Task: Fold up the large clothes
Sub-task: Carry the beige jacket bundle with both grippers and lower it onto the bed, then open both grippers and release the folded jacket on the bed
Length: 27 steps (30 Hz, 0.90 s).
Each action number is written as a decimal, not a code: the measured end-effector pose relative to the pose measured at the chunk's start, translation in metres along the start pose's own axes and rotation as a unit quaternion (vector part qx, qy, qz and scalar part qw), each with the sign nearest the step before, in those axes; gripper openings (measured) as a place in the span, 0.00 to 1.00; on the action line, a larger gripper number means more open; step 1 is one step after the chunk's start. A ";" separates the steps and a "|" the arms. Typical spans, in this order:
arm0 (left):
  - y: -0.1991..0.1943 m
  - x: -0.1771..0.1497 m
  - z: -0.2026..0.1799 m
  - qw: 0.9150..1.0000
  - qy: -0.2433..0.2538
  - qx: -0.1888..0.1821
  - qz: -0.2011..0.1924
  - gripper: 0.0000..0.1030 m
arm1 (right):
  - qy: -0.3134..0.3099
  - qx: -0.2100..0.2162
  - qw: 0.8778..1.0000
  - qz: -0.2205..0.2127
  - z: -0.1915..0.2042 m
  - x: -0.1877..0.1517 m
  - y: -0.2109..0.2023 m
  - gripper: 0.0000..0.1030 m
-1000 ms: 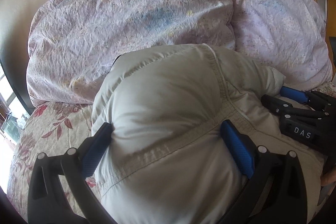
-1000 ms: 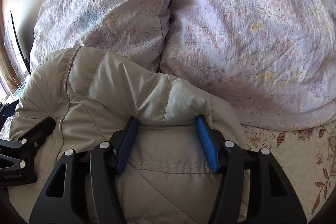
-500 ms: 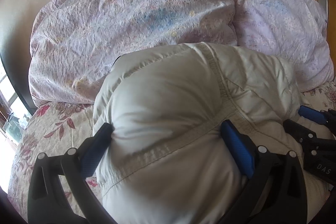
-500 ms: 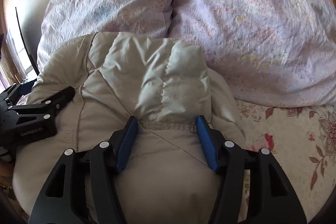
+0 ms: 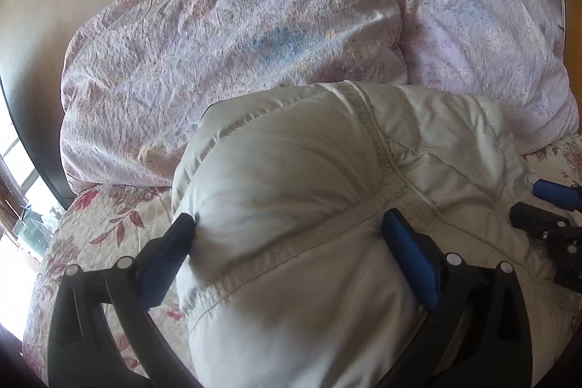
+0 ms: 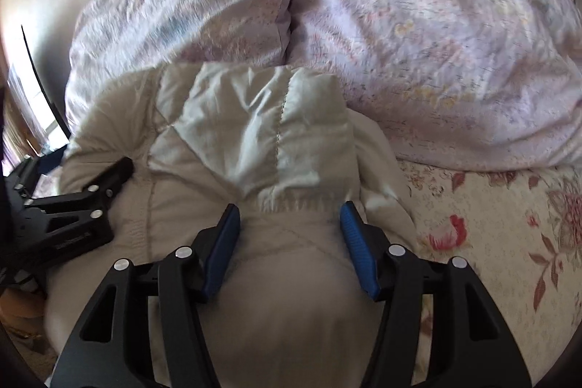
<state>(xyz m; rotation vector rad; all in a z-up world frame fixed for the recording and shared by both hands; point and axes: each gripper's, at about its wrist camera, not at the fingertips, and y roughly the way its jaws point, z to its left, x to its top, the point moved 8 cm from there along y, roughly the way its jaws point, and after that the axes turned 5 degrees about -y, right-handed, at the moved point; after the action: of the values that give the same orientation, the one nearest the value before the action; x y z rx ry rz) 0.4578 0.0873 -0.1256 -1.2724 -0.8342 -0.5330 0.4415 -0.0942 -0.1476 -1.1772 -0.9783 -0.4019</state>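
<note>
Both hands are carrying a bulky cream padded jacket (image 5: 291,191), already gathered into a thick bundle, up the bed (image 6: 509,206) toward the head end, where two lilac pillows (image 5: 225,35) lean against the wall. The left gripper (image 5: 287,235) has its fingers spread wide around one puffy lobe, the blue pads pressing into the padding on either side. The right gripper (image 6: 289,224) does the same on a narrower fold at the bundle's other side. So each is pinching the jacket, wide only because the stuff is so thick.

I'd call this the late part of the fold: the bundle is made and is being placed or tidied. The far edge of the jacket lies just against the foot of the pillows. Next, I reckon, it wants setting down flat on the floral bed cover (image 5: 109,224), then the fingers eased apart without the padding springing open.

Against a second ago, the right gripper has drawn away from the left one, so the bundle looks stretched wider between them. The raised flap on the right side has dropped flatter.
</note>
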 end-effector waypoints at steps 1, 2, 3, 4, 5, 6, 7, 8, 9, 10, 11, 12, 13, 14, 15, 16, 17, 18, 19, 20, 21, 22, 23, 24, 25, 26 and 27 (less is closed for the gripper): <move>-0.006 -0.002 0.001 1.000 -0.004 -0.007 0.002 0.98 | 0.002 0.008 1.000 -0.005 0.002 -0.003 -0.010 0.58; -0.013 -0.004 0.002 1.000 -0.008 -0.017 0.003 0.98 | -0.002 0.010 1.000 -0.008 0.003 -0.006 -0.016 0.58; -0.019 -0.007 0.001 1.000 -0.011 -0.027 0.004 0.98 | -0.008 0.011 1.000 -0.009 0.005 -0.010 -0.023 0.58; -0.026 -0.011 0.000 0.999 -0.014 -0.038 0.006 0.98 | -0.014 0.012 1.000 -0.009 0.006 -0.014 -0.027 0.58; -0.031 -0.015 -0.002 0.999 -0.016 -0.046 0.006 0.98 | -0.017 0.012 1.000 -0.006 0.006 -0.017 -0.029 0.58; -0.036 -0.019 -0.004 0.998 -0.017 -0.054 0.006 0.98 | -0.019 0.011 1.000 -0.002 0.006 -0.020 -0.028 0.58; -0.038 -0.022 -0.006 0.998 -0.015 -0.054 0.007 0.98 | -0.021 0.010 1.000 0.005 0.006 -0.023 -0.025 0.58; -0.037 -0.024 -0.008 0.999 -0.013 -0.051 0.007 0.98 | -0.022 0.009 1.000 0.011 0.006 -0.026 -0.021 0.58; -0.035 -0.026 -0.009 0.999 -0.011 -0.047 0.003 0.98 | -0.023 0.010 1.000 0.017 0.006 -0.029 -0.016 0.59; -0.033 -0.028 -0.010 0.999 -0.010 -0.044 0.001 0.98 | -0.029 0.007 0.999 0.020 0.007 -0.031 -0.011 0.60; -0.031 -0.030 -0.010 0.999 -0.013 -0.042 0.000 0.98 | -0.039 0.000 0.999 0.019 0.008 -0.033 -0.008 0.60; -0.031 -0.031 -0.010 0.999 -0.013 -0.041 -0.001 0.98 | -0.045 -0.005 0.999 0.020 0.009 -0.034 -0.007 0.60; -0.031 -0.032 -0.011 0.999 -0.011 -0.040 -0.002 0.98 | -0.044 -0.008 0.999 0.023 0.010 -0.035 -0.007 0.60; -0.032 -0.033 -0.010 0.999 -0.011 -0.040 0.000 0.98 | -0.043 -0.009 0.999 0.026 0.010 -0.035 -0.008 0.60; -0.031 -0.034 -0.010 0.999 -0.011 -0.039 0.001 0.98 | -0.042 -0.010 0.999 0.029 0.010 -0.036 -0.008 0.60; -0.031 -0.034 -0.009 0.999 -0.011 -0.038 0.002 0.98 | -0.043 -0.011 0.998 0.032 0.010 -0.037 -0.007 0.60; -0.030 -0.035 -0.009 0.999 -0.011 -0.036 0.001 0.98 | -0.045 -0.012 0.998 0.033 0.009 -0.037 -0.006 0.60; -0.031 -0.034 -0.008 0.999 -0.011 -0.035 0.002 0.98 | -0.044 -0.011 0.998 0.033 0.009 -0.037 -0.005 0.60; -0.033 -0.034 -0.008 0.999 -0.012 -0.036 0.006 0.98 | -0.039 -0.011 0.999 0.036 0.008 -0.037 -0.006 0.60; -0.036 -0.035 -0.005 0.999 -0.018 -0.042 0.012 0.98 | -0.033 -0.012 0.999 0.039 0.007 -0.036 -0.008 0.60; -0.041 -0.036 -0.002 0.998 -0.027 -0.055 0.017 0.98 | -0.025 -0.013 0.999 0.041 0.006 -0.036 -0.013 0.60; -0.047 -0.038 0.002 0.997 -0.033 -0.066 0.020 0.98 | -0.021 -0.011 0.999 0.037 0.006 -0.035 -0.020 0.60; -0.051 -0.041 0.005 0.996 -0.036 -0.075 0.020 0.98 | -0.019 -0.008 0.999 0.032 0.005 -0.035 -0.024 0.60; -0.056 -0.044 0.008 0.995 -0.039 -0.085 0.021 0.98 | -0.016 -0.004 0.999 0.029 0.003 -0.037 -0.029 0.60; -0.057 -0.048 0.008 0.995 -0.040 -0.091 0.023 0.98 | -0.013 -0.003 0.999 0.030 0.001 -0.040 -0.030 0.60; -0.055 -0.051 0.008 0.994 -0.042 -0.096 0.026 0.98 | -0.012 -0.002 0.999 0.041 -0.001 -0.045 -0.025 0.61; -0.050 -0.054 0.007 0.994 -0.047 -0.096 0.030 0.98 | -0.007 0.003 0.999 0.049 -0.002 -0.050 -0.018 0.64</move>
<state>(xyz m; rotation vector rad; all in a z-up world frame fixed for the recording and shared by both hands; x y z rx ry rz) 0.3853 0.0771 -0.1368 -1.5050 -0.8357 -0.5172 0.4019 -0.1138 -0.1776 -1.2197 -0.9289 -0.3131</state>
